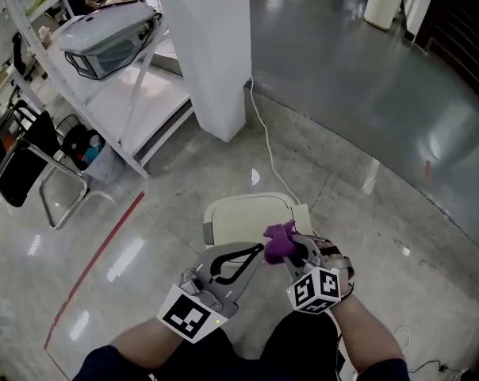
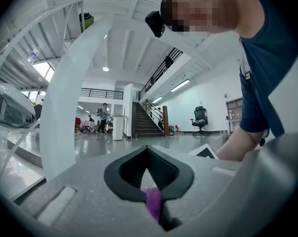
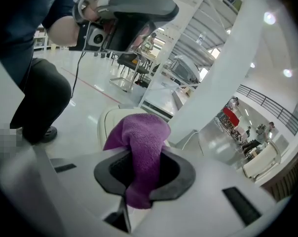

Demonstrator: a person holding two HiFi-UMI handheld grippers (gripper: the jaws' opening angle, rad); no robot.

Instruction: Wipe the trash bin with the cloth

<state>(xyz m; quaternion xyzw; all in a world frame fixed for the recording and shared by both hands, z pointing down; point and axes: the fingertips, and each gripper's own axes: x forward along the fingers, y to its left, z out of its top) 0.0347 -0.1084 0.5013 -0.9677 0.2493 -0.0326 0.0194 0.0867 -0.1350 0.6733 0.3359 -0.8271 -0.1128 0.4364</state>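
Trash bin: the cream trash bin stands on the shiny grey floor, near the foot of a white pillar.
Cloth: the purple cloth is up in the air, over the bin's near right corner.
Right gripper: the right gripper has its jaws closed on the cloth, and a fat bunch sticks out.
Left gripper: the left gripper has its jaws together, pinching a small bit of the cloth.

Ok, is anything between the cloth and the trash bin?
Nothing visible stands between them. The cloth, pinched by the right gripper and the left gripper, hangs above the trash bin with only open air below.
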